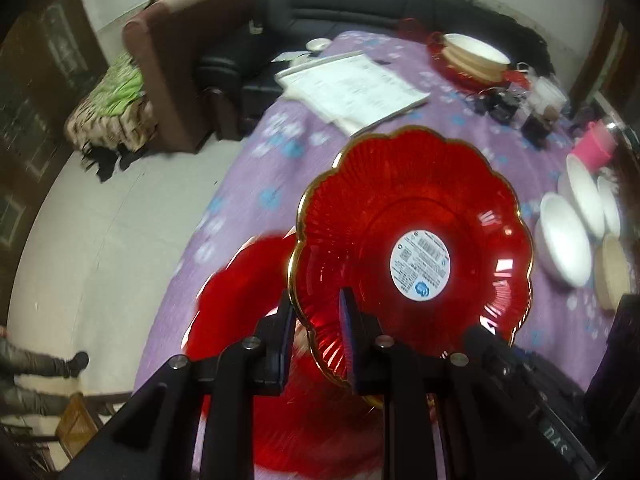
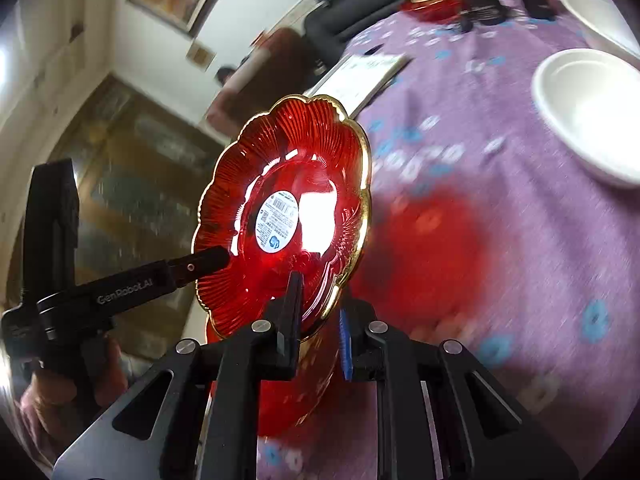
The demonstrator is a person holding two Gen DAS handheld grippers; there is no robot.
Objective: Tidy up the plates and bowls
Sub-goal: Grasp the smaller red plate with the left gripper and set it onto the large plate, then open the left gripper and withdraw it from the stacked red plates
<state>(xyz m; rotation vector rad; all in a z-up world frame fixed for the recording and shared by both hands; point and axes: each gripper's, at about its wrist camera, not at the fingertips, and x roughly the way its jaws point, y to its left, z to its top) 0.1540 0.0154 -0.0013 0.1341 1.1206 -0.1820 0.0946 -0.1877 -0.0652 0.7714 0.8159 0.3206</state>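
Red glass plate [image 1: 412, 236], scalloped, gold rim, round label at centre. It is off the table [image 1: 248, 184] and tilted, carried between both grippers.

Left gripper [image 1: 316, 344]: jaws nearly together, pinching the plate's near rim, one finger on each face of the glass. The plate fans out ahead of its tips and up to the right. Grip sits at the edge, likely because the ribbed bowl of the plate gives no other purchase.

Right gripper [image 2: 320, 320]: jaws likewise nearly closed on the rim; the gold edge runs between its two fingers. From this side the plate stands almost edge-on, ahead and to the left of the tips. The left gripper's finger reaches in from the far left and meets the opposite rim.

Judgement: two grips on opposite edges steady a slick, fragile piece; one pinch alone might let it swing or slip.

Below and just behind both sets of tips, a red blur on the cloth — more red plate(s) [image 1: 240, 292], too smeared to count. White bowls [image 1: 566, 240] lie well to the right of the left gripper. A stack [image 1: 472, 58] of red plate with cream and white dishes sits far ahead, probably the destination for sorting.
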